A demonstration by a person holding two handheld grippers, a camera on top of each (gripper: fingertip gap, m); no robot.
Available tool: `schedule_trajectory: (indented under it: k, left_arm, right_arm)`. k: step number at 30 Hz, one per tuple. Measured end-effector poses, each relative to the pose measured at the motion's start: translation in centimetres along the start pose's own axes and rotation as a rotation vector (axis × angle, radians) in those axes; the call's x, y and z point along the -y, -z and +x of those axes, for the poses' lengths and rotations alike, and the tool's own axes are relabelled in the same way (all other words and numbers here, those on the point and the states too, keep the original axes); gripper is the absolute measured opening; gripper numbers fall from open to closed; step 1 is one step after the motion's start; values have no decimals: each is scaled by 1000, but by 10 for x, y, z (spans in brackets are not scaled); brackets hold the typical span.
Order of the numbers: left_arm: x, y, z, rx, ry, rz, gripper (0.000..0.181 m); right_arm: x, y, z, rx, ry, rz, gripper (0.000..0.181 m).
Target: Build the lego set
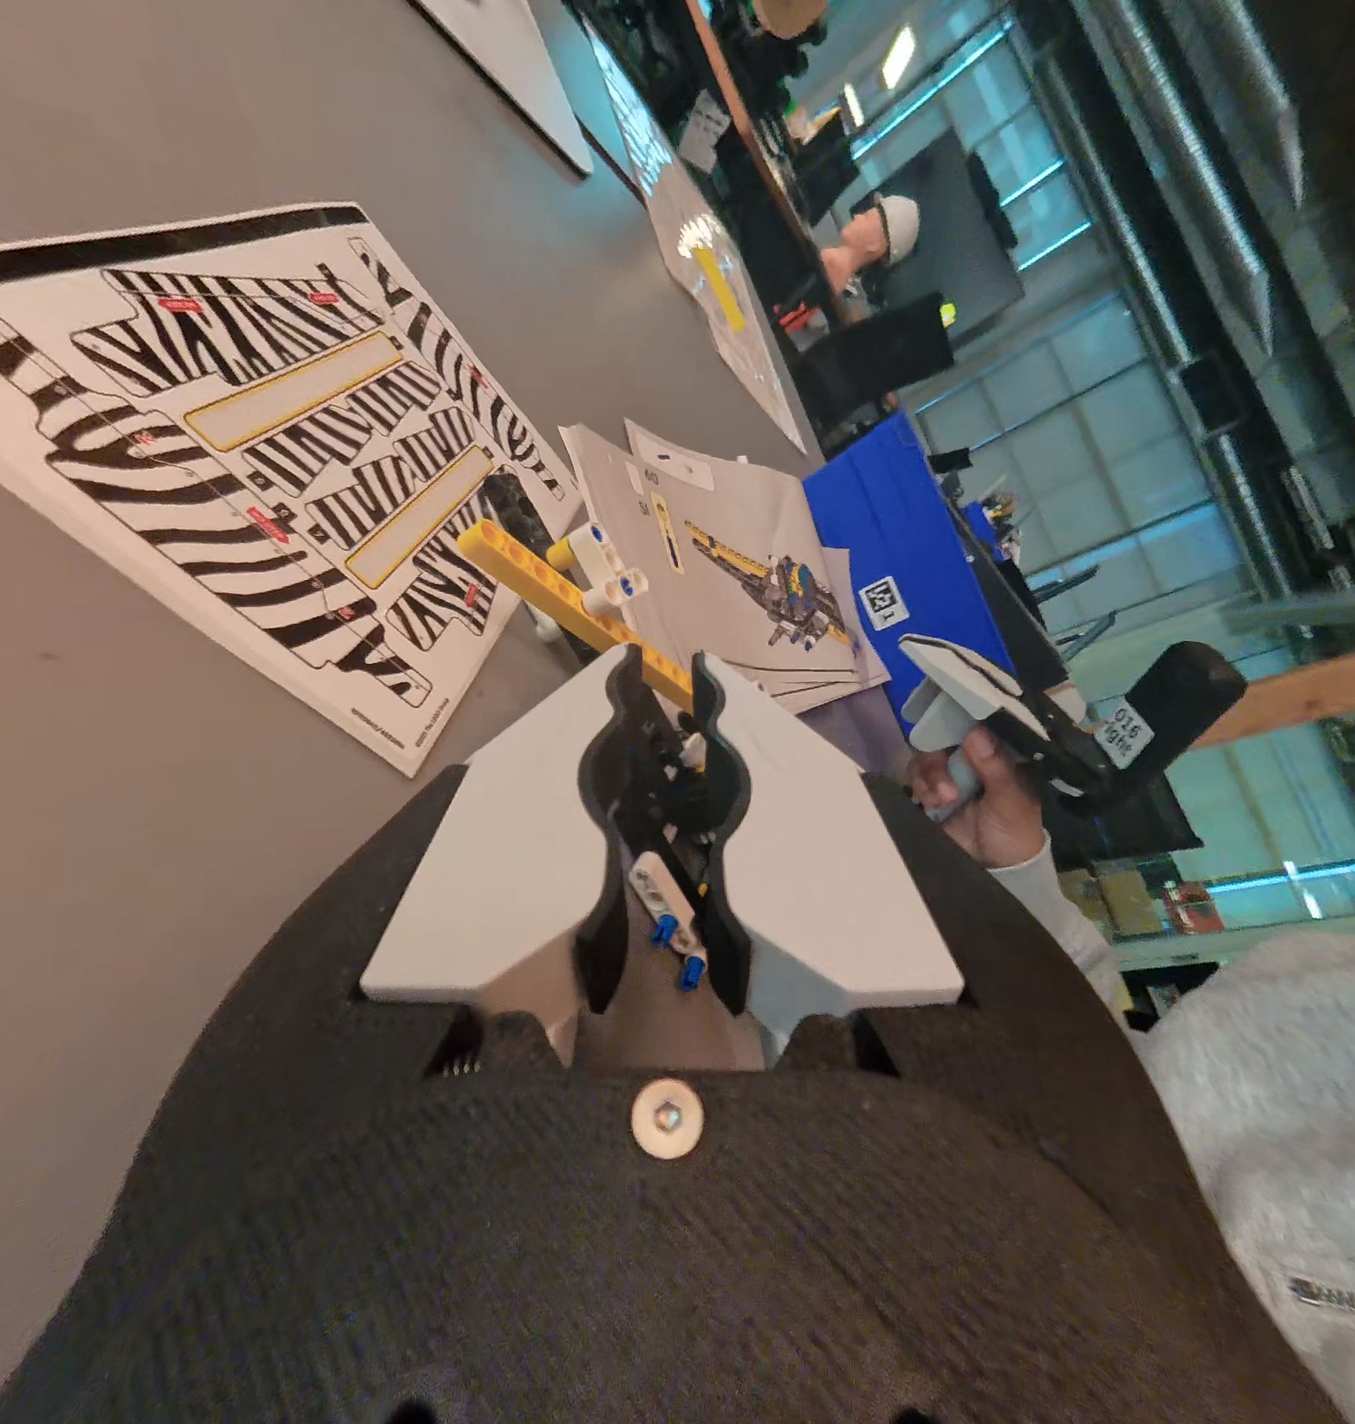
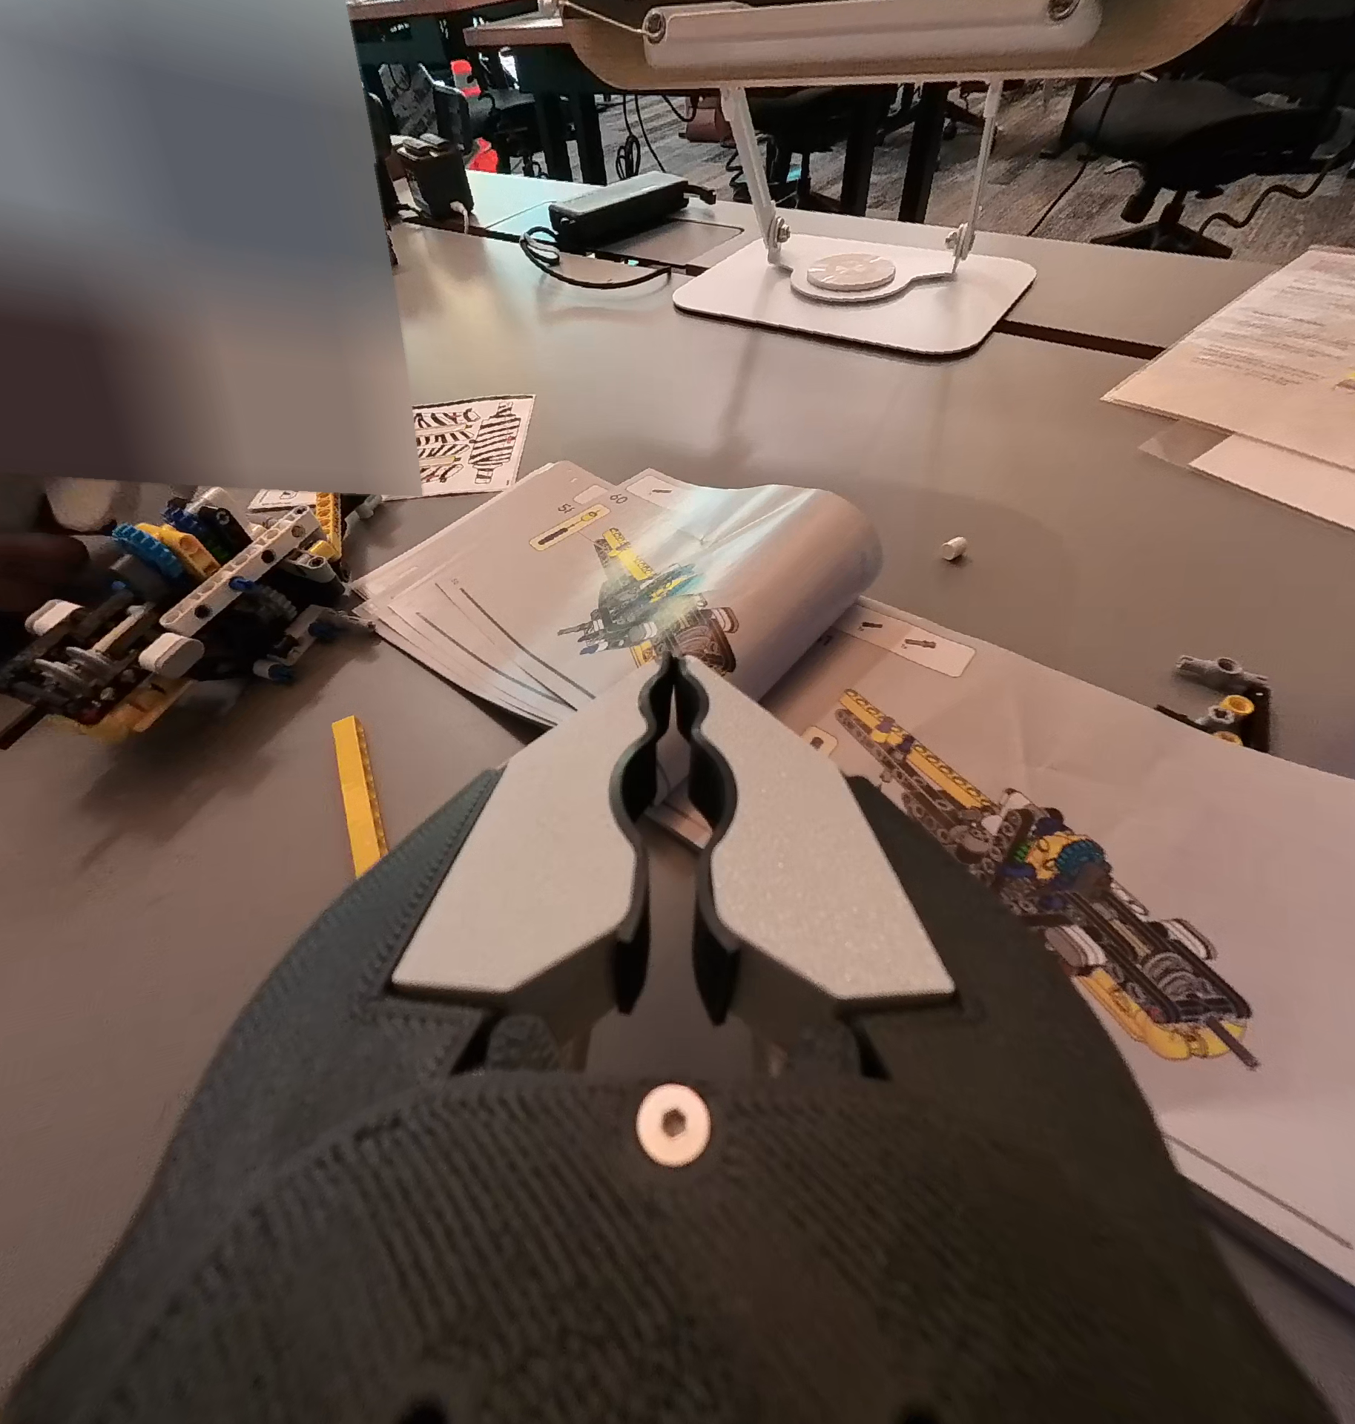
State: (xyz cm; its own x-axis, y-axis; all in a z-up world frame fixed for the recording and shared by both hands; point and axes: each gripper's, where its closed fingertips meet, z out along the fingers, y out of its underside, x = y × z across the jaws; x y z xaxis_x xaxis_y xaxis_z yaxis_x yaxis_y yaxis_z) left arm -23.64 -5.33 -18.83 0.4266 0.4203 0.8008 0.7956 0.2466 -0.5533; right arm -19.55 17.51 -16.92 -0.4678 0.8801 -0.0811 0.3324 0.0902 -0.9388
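My left gripper [image 1: 666, 670] is shut on a partly built lego assembly. Its long yellow beam [image 1: 551, 586] sticks out past the fingertips and carries white connectors [image 1: 608, 562]. A white beam with blue pins [image 1: 662, 901] sits between the pads. The same assembly [image 2: 165, 609] shows at the left of the right wrist view, low over the grey table [image 2: 736, 431]. My right gripper [image 2: 675, 666] is shut and empty, above the open instruction booklet [image 2: 774, 555]. It also shows in the left wrist view [image 1: 959, 678], held by a hand. A loose yellow beam [image 2: 358, 786] lies on the table.
A zebra-striped sticker sheet [image 1: 258, 431] lies to the left. A blue box [image 1: 890, 524] stands behind the booklet. A white stand base [image 2: 851, 293] sits at the back. Papers [image 2: 1275, 370] lie far right. Small grey parts [image 2: 1217, 670] and a white piece [image 2: 954, 547] lie near the booklet. Tip to tip, the grippers are about 25 cm apart.
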Motion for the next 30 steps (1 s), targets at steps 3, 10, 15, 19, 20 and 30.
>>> schedule_trajectory:
  k: [3,10,15,19,20,30]
  left_arm:
    - [-5,-3,-5,57,-40,-34,4]
    - [-9,-5,-9,91,-43,-57,1]
    - [-11,-7,-14,132,-47,-74,0]
    - [-12,-7,-14,131,-45,-78,0]
    - [-12,-6,-14,131,-45,-78,0]
    - [-14,-5,-15,110,-39,-115,0]
  right_arm:
    - [0,0,1,-2,-2,2,0]
    - [3,0,3,-7,-23,17,0]
    - [4,-1,4,-2,-37,26,0]
    - [15,8,8,-3,-53,111,0]
    - [22,14,13,-22,-52,164,0]
    - [25,47,79,-370,-49,171,0]
